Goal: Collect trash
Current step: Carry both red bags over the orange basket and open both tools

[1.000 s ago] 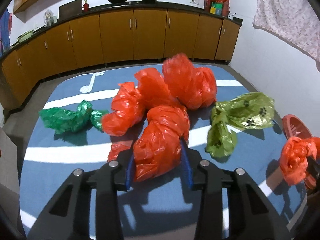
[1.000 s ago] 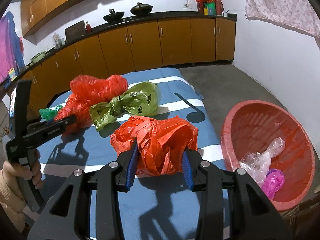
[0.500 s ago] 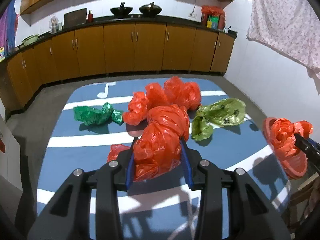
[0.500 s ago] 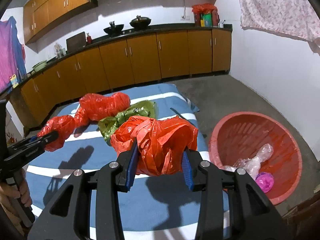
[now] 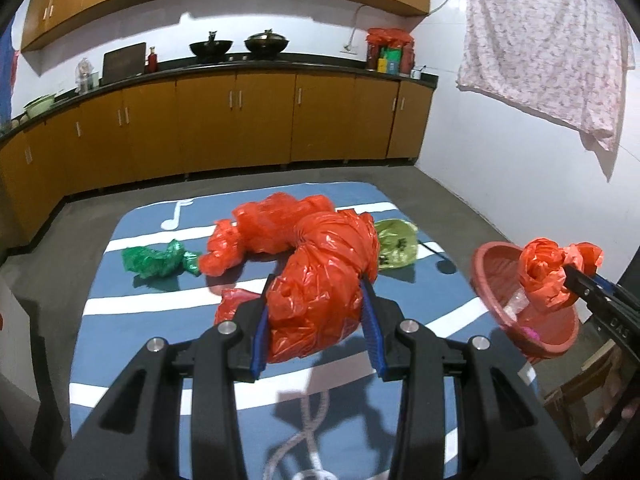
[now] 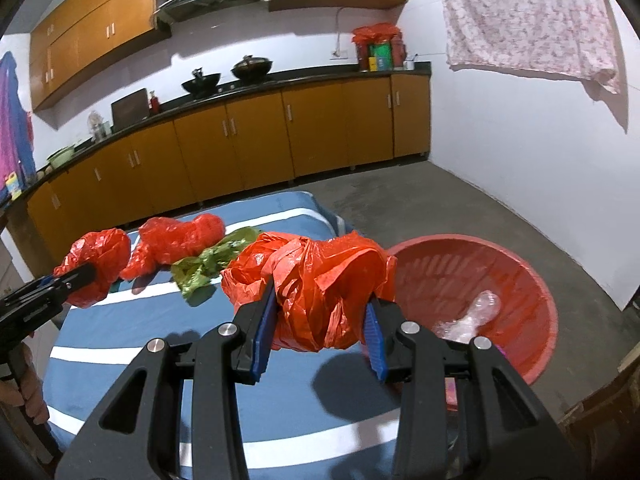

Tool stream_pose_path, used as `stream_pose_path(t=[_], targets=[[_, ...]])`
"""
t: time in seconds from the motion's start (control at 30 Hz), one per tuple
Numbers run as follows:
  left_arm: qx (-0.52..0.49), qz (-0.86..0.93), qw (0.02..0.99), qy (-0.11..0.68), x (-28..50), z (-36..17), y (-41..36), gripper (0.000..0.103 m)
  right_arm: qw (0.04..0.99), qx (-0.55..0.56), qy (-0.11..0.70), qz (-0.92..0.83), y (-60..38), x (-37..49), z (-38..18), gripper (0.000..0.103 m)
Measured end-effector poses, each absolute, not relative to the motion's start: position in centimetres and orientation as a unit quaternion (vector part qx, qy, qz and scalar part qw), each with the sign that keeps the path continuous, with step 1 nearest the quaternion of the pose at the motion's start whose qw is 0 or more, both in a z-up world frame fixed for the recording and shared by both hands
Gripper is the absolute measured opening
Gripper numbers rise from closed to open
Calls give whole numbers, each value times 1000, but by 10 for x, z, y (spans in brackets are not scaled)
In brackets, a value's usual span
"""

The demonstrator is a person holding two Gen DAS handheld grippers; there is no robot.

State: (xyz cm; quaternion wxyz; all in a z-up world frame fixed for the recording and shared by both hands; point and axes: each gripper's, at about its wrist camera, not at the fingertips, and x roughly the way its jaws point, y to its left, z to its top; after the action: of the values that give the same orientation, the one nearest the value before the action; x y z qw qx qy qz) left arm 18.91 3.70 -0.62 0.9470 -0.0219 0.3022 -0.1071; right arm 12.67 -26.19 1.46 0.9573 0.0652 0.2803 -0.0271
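gripping red bags: left tool, right tool | blue striped mat | grey floor | wooden cabinets

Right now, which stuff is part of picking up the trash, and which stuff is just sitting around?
Part of the job:
- red bag in the left claw
- red bag in the right claw
- red basin
- dark green bag
- light green bag

Just sitting around:
- woks
- flowered cloth
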Motion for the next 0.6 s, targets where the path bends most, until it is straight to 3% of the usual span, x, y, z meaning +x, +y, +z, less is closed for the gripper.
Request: stream_pose_path(t=[0.6], targets=[[-2, -171, 937, 303, 184, -4, -39, 39, 953, 58, 274, -113, -321, 110, 9, 40]])
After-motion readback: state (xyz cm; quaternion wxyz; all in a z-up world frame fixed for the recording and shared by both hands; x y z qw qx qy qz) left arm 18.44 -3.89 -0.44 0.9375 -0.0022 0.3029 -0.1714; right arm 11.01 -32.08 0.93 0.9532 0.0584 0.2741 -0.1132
